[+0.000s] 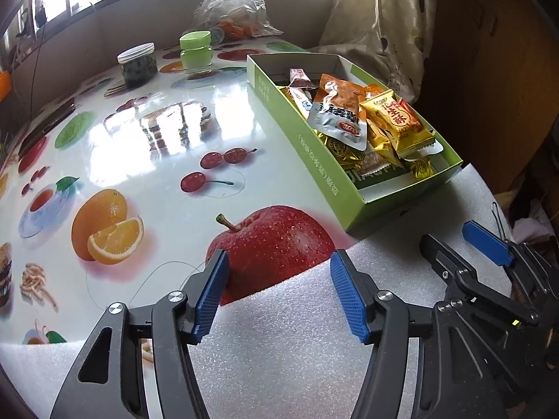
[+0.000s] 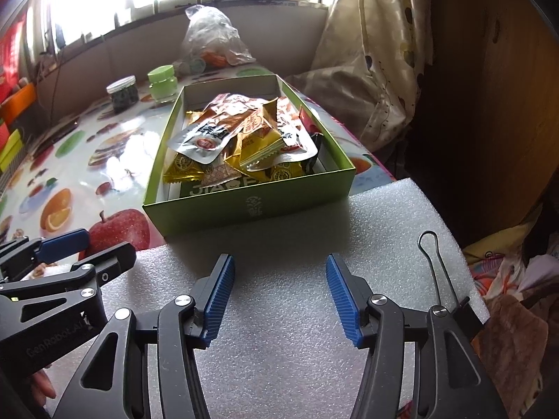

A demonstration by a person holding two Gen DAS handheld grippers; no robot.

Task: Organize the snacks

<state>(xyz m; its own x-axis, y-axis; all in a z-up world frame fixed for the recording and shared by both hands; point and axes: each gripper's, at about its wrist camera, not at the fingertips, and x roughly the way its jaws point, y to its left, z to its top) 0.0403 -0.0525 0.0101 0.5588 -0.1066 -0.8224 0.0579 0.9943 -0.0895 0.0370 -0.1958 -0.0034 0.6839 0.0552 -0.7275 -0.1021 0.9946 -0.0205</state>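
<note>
A green cardboard box [image 1: 314, 160] [image 2: 244, 206] lies on the fruit-print table and holds a heap of snack packets [image 1: 370, 122] [image 2: 241, 136], gold, orange and silver. My left gripper [image 1: 279, 279] is open and empty over the near edge of the table, left of the box. My right gripper [image 2: 279, 279] is open and empty over a white foam sheet [image 2: 279, 314], just in front of the box's near wall. The right gripper also shows in the left wrist view [image 1: 457, 244], and the left gripper in the right wrist view [image 2: 101, 244].
A dark-filled jar with a clear lid [image 1: 137, 66] [image 2: 122, 94] and a green-lidded jar [image 1: 195, 52] [image 2: 162, 83] stand at the back. A clear plastic bag [image 1: 230, 7] [image 2: 213, 38] lies by the wall. A curtain [image 1: 384, 17] hangs right. A binder clip [image 2: 436, 269] lies on the foam.
</note>
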